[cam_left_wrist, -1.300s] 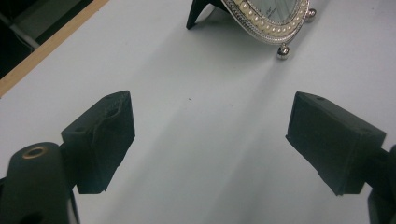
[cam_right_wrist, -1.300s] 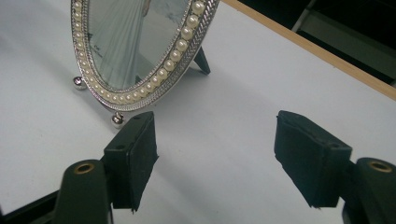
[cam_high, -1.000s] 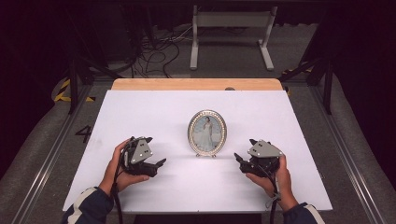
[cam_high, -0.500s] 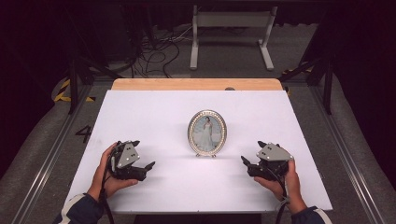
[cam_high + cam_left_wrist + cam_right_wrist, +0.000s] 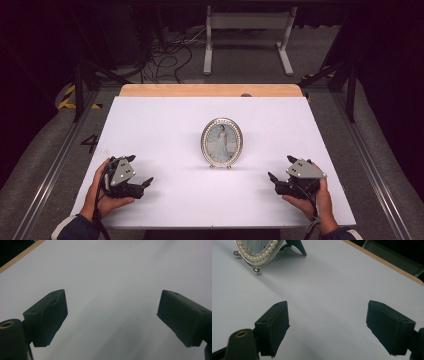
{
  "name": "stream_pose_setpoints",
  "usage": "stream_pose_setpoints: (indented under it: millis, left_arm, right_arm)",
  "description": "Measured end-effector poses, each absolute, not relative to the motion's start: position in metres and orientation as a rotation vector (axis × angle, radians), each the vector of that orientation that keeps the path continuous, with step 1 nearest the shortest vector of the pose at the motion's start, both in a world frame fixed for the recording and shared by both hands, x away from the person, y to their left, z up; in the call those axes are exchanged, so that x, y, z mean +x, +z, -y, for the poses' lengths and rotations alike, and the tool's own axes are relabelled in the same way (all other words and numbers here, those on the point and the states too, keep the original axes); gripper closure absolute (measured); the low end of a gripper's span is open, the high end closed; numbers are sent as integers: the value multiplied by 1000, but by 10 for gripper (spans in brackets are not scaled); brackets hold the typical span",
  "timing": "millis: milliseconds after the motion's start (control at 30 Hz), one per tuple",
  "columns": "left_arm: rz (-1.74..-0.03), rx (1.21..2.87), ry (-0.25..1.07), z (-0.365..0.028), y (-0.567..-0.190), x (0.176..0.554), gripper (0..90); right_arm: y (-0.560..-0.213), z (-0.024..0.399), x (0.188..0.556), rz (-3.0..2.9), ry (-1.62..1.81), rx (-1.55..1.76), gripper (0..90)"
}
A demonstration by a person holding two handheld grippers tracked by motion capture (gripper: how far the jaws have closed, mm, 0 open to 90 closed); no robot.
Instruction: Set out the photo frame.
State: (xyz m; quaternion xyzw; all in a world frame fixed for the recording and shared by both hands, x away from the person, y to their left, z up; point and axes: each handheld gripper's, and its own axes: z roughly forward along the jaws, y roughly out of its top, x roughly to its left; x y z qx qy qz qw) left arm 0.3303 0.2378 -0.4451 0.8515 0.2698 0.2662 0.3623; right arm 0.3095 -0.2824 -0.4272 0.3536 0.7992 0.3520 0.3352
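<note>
A small oval picture frame (image 5: 222, 142) with a pearl-studded silver rim stands upright on its back prop in the middle of the white table (image 5: 165, 125). My left gripper (image 5: 146, 182) is near the front left, held in a hand, well apart from the frame. Its jaws (image 5: 112, 317) have just been opening and stand wide with bare table between them. My right gripper (image 5: 273, 182) is at the front right. Its jaws (image 5: 327, 327) have also just been opening, with nothing between them. In the right gripper view the frame (image 5: 259, 251) sits ahead at the upper left.
A wooden strip (image 5: 210, 90) runs along the table's far edge. Beyond it the floor carries tangled cables (image 5: 170, 55) and a white metal stand (image 5: 247, 30). Metal rails (image 5: 50, 170) flank the table on both sides.
Both hands have drawn outward from the frame, the left one leftward and the right one rightward, and slightly toward the near edge. The frame has stayed put.
</note>
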Motion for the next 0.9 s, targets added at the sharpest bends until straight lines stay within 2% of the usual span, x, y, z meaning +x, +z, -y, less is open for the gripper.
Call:
stream_pose_setpoints:
  millis: [400,900]
  left_arm:
    - [-757,2203,683,-261,-455,320,97]
    - [-811,2164,682,-282,-459,309,99]
  right_arm:
    - [-437,308,301,-2060,905,986,182]
    - [-444,320,293,-2046,905,1014,176]
